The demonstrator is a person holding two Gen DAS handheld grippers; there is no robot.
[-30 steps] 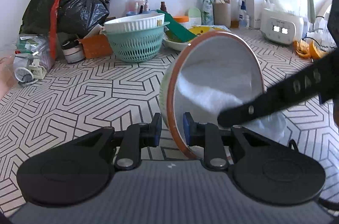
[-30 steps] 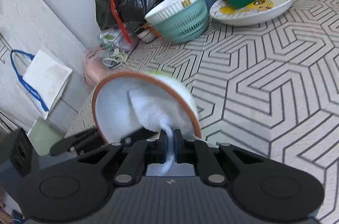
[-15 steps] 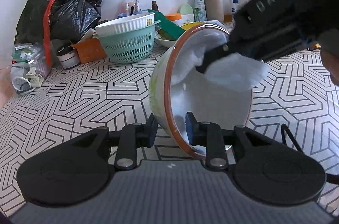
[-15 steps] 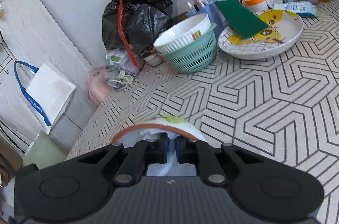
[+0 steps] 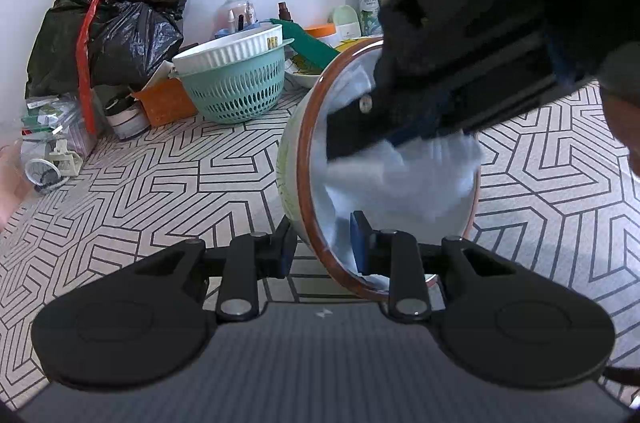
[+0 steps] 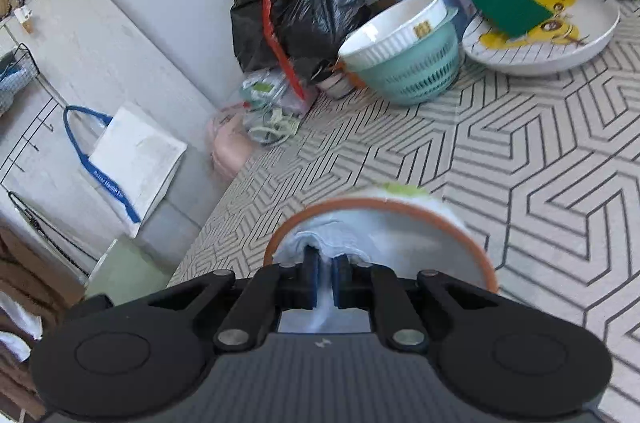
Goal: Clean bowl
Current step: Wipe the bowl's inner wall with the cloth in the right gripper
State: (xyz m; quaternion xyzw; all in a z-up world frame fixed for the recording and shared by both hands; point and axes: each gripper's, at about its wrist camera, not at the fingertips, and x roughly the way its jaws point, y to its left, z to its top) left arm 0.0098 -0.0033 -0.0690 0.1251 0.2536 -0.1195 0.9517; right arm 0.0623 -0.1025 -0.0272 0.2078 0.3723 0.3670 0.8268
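While the left gripper (image 5: pixel 324 249) clamps the bowl (image 5: pixel 312 159) on edge by its six o'clock rim above the worktop (image 5: pixel 160 183), the right gripper (image 6: pixel 326 277), pinching a white cloth (image 5: pixel 408 175), presses it inside.

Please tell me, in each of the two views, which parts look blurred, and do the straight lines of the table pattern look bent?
Left wrist view: the right gripper and its white cloth are smeared by motion, while the bowl rim stays sharp. Right wrist view: the bowl and the far plate look soft. Both views: the fisheye curves the table pattern towards the edges.
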